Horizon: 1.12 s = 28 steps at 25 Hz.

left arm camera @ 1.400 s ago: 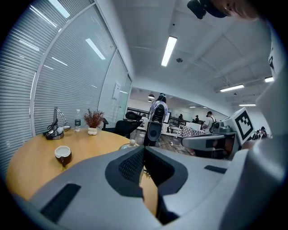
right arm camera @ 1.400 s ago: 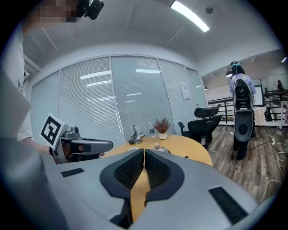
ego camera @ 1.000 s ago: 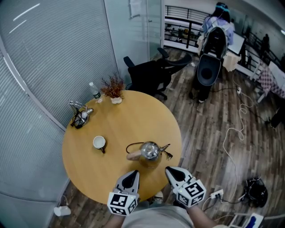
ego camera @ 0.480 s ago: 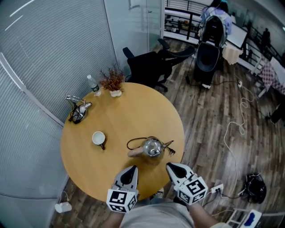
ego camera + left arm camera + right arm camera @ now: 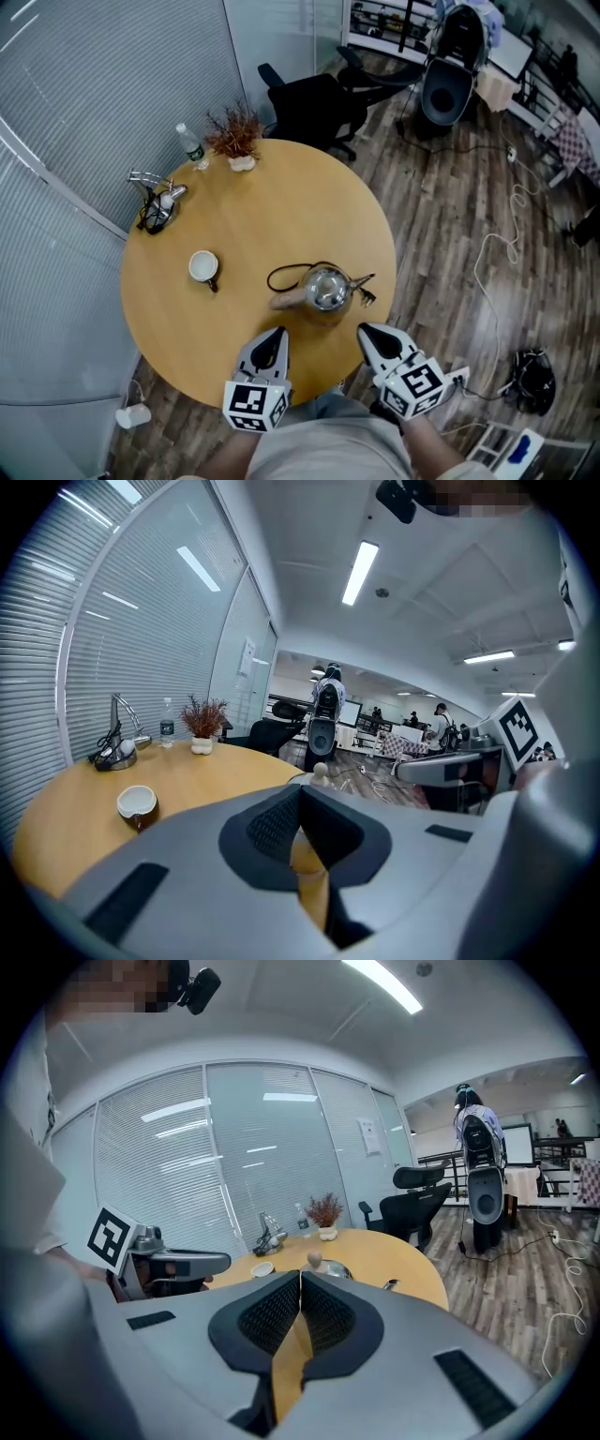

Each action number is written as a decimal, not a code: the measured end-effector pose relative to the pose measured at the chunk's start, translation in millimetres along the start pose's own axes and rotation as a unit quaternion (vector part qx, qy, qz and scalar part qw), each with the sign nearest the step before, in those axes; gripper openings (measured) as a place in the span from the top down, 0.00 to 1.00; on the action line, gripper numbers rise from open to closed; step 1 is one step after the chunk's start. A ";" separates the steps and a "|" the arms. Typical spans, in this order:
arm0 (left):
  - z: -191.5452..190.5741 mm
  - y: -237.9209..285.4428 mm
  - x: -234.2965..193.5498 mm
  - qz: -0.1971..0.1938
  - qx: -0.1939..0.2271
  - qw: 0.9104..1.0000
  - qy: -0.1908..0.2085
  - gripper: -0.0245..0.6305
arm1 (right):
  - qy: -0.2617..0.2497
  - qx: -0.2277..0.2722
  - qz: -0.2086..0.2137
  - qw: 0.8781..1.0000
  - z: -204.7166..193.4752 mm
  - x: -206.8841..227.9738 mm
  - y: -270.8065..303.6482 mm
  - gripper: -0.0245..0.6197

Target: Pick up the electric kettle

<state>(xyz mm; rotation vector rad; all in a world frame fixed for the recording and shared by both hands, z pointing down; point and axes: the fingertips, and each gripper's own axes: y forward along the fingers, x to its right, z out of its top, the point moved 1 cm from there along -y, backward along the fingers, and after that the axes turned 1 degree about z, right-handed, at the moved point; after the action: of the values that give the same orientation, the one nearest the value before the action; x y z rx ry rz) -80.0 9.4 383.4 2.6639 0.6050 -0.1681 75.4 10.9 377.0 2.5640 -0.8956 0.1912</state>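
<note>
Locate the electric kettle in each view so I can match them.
Head view: kettle on the table, near side, right of centre.
Left gripper view: only its lid knob shows, at centre.
Right gripper view: lid knob and lid top, at centre.
Shared landmark: potted dried plant at the table's far edge.
</note>
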 end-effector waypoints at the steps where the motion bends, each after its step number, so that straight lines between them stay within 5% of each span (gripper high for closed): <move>1: -2.7 2.6 -2.8 0.004 -0.003 1.000 -0.001 0.96 | 0.001 -0.002 -0.001 1.000 -1.9 1.7 1.4 0.91; 17: -48.9 36.1 -37.0 0.067 -0.046 0.997 -0.002 0.96 | 0.018 -0.033 0.001 0.999 -28.0 19.8 23.8 0.91; 28: -70.8 56.4 -69.3 0.097 -0.082 0.992 0.005 0.71 | 0.038 -0.050 0.011 0.998 -47.4 20.4 45.6 0.91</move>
<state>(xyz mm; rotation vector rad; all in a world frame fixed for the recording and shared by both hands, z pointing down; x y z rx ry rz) -115.7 -35.1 482.1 2.5447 0.3436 -0.0476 63.4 -12.6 440.6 2.4380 -0.8830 0.2434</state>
